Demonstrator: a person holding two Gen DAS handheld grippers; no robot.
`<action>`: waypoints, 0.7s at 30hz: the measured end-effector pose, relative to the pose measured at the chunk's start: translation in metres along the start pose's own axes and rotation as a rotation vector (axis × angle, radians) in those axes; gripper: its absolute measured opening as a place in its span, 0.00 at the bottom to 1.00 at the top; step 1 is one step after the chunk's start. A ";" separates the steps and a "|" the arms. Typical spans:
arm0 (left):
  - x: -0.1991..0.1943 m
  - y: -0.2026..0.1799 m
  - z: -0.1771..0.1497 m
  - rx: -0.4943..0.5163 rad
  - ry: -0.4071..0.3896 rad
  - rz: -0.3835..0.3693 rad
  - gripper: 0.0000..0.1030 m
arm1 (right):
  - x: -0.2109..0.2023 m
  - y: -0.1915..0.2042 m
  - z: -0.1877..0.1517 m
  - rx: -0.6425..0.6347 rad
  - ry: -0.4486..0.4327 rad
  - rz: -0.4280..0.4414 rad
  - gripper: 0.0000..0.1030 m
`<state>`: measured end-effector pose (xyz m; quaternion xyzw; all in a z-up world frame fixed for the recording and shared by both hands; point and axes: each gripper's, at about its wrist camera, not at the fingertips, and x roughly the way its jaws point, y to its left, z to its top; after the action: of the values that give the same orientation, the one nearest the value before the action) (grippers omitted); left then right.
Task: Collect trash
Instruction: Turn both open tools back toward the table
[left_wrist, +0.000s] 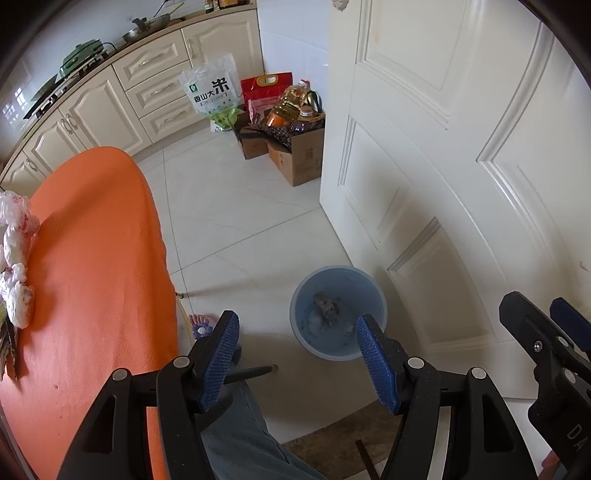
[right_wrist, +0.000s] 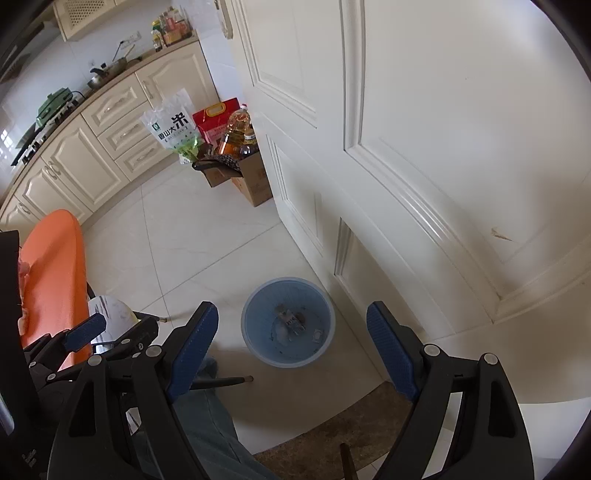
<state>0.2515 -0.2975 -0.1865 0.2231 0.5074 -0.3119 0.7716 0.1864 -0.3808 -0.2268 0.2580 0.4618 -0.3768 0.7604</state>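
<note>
We note a white panelled door (left_wrist: 443, 155) on the right. Cream kitchen cabinets (left_wrist: 110, 107) run along the left wall, with a green electric pot (left_wrist: 77, 55) and a wok (left_wrist: 147, 26) on the counter. On the tiled floor (left_wrist: 236, 218): a rice bag (left_wrist: 212, 92), a red bag (left_wrist: 264, 92), cardboard boxes (left_wrist: 299, 155) with an oil bottle (right_wrist: 236, 134).

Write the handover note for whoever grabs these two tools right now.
Left tool: open, empty, above the floor.
Right tool: open, empty, beside it.
Blue bin stands on the floor by the white door; some scraps already lie inside.
Left to do: crumpled white plastic bags sit on the orange table; likely next to bin.
</note>
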 end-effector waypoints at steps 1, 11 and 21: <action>-0.003 0.000 -0.001 -0.001 -0.001 -0.003 0.60 | -0.001 0.001 0.002 -0.002 -0.002 -0.001 0.82; -0.045 0.012 -0.023 -0.024 -0.049 -0.010 0.60 | -0.029 0.008 -0.003 -0.032 -0.044 0.009 0.83; -0.110 0.050 -0.076 -0.105 -0.155 0.016 0.67 | -0.079 0.044 -0.024 -0.106 -0.133 0.084 0.85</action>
<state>0.2061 -0.1837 -0.1132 0.1619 0.4601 -0.2949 0.8216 0.1873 -0.3113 -0.1649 0.2110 0.4184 -0.3359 0.8170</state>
